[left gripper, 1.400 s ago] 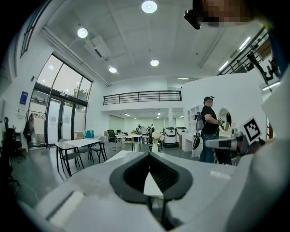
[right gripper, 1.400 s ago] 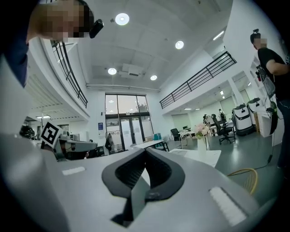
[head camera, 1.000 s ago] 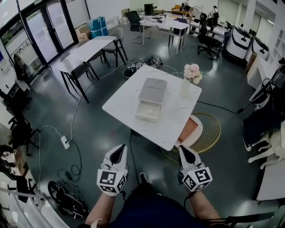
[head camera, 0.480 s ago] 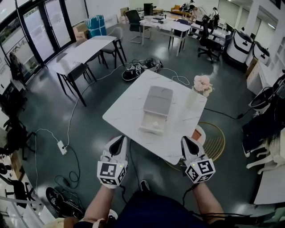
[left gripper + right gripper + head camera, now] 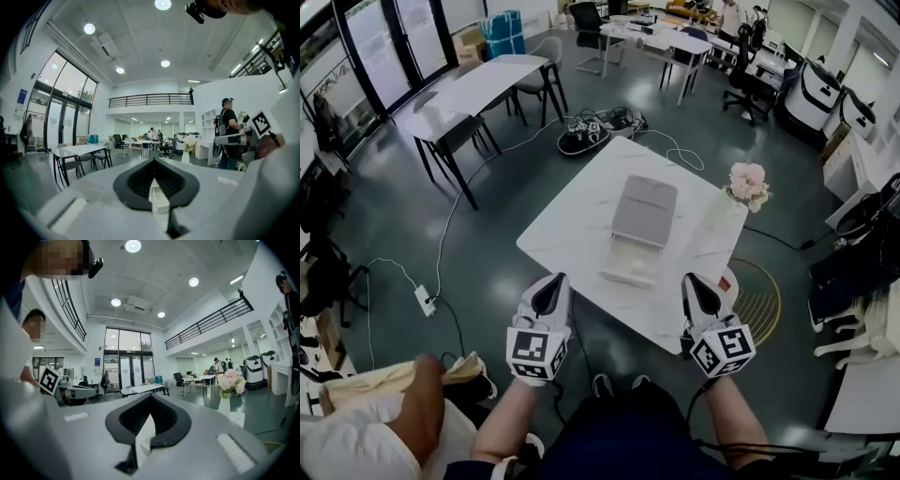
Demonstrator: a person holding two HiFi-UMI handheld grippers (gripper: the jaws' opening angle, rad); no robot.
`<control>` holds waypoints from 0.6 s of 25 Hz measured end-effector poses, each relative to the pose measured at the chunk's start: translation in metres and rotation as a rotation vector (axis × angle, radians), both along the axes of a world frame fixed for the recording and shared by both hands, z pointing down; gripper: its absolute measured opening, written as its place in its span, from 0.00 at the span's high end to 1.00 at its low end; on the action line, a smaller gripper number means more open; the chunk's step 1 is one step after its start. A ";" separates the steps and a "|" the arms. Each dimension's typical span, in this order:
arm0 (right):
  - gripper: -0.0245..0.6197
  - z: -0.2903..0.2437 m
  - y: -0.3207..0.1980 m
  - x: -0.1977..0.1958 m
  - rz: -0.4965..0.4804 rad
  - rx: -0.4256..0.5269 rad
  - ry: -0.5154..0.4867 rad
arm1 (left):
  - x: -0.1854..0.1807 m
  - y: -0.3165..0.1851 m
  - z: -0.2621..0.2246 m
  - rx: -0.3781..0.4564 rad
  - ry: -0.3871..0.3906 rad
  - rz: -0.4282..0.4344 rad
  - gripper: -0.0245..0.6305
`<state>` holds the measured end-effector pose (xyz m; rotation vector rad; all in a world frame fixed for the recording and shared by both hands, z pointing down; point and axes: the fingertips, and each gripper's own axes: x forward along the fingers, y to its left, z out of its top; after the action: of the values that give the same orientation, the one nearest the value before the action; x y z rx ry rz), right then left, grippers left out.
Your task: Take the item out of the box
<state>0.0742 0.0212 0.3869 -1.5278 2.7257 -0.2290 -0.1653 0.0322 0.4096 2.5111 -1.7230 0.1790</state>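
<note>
Grey box (image 5: 643, 212), one; white table (image 5: 577, 217), one

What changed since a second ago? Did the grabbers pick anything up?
The person walked closer to the table, so it now lies just ahead of the left gripper and right gripper. Another person's arm came into view at lower left. Nothing was picked up: both grippers stay shut and empty; the box and flower vase sit where they were.

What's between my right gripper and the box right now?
Only bare white tabletop; the head view shows nothing standing between the right gripper and the box.
</note>
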 end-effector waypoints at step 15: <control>0.96 0.034 -0.091 -0.009 -0.073 -0.079 -0.048 | -0.017 -0.068 0.014 -0.056 -0.018 -0.101 0.96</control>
<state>0.0649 -0.0693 0.4208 -1.4219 2.7689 -0.3744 -0.1825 -0.0355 0.4235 2.3839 -1.8207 0.2396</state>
